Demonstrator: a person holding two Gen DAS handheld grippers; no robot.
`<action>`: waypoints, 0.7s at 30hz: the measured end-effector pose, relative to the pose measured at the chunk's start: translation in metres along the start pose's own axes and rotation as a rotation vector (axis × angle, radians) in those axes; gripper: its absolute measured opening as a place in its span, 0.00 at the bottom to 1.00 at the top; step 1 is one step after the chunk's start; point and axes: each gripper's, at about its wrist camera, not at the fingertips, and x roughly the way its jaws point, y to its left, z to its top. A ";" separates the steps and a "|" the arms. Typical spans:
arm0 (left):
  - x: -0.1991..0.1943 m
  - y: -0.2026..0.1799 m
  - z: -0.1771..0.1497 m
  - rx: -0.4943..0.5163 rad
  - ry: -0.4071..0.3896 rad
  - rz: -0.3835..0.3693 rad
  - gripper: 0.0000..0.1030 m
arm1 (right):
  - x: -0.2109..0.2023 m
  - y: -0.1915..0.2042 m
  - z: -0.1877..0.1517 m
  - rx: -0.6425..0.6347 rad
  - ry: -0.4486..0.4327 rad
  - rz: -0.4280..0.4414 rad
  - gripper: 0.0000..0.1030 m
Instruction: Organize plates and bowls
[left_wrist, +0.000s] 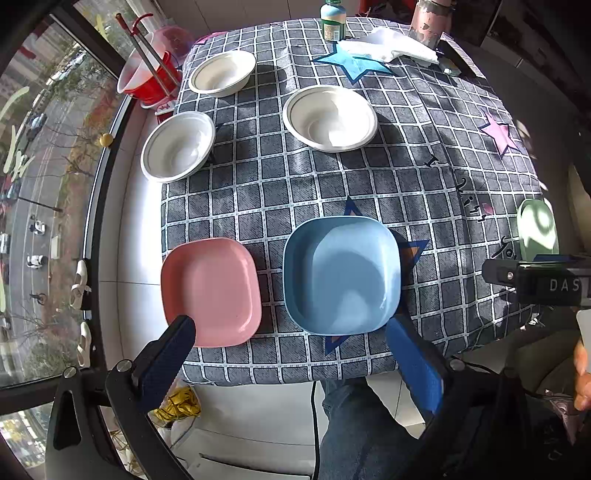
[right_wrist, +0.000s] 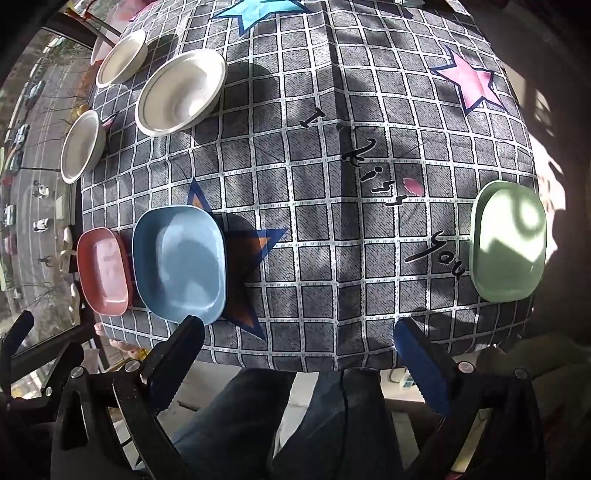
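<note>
Left gripper (left_wrist: 288, 332) hangs above the near table edge, jaws spread wide and empty, over the gap between a pink plate (left_wrist: 210, 291) and a blue plate (left_wrist: 341, 275) lying side by side. Right gripper (right_wrist: 299, 332) is likewise spread and empty. A green plate (right_wrist: 508, 242) sits far right; three white bowls (left_wrist: 330, 118) sit farther back on the checked tablecloth (left_wrist: 424, 166)

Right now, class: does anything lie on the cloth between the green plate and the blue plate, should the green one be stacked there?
Nothing visible does. Between the green plate and the blue plate lies only bare checked tablecloth with printed lettering and stars.
</note>
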 end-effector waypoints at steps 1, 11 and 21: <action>0.000 0.001 -0.001 -0.002 0.001 -0.001 1.00 | -0.002 0.001 -0.004 0.000 0.006 -0.005 1.00; 0.002 0.002 -0.002 -0.007 0.012 -0.005 1.00 | 0.003 0.002 -0.010 0.000 0.020 -0.030 1.00; 0.004 0.002 -0.004 -0.005 0.017 -0.003 1.00 | 0.007 0.007 -0.012 -0.019 -0.010 -0.019 1.00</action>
